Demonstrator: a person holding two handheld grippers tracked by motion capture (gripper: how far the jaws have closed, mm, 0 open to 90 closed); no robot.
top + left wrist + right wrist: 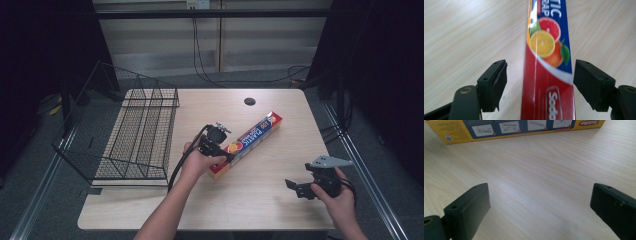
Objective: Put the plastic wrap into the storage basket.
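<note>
A long plastic wrap box [250, 142], red and blue with citrus fruit printed on it, lies flat and slanted across the middle of the wooden table [260, 205]. My left gripper [225, 152] hangs just over its near red end. In the left gripper view the box [549, 82] runs up between the jaws of the left gripper [539, 85]; a clear gap shows at the left pad and the right pad stands close beside the box edge. My right gripper [292, 187] sits open at the table's front right. In the right gripper view its jaws [539, 205] frame bare wood, with the box's yellow side [511, 127] farther off.
A black wire basket [140, 135] lies on its side along the table's left edge. A round cable hole [249, 101] sits near the far edge. Bare wood lies between the box and the right gripper.
</note>
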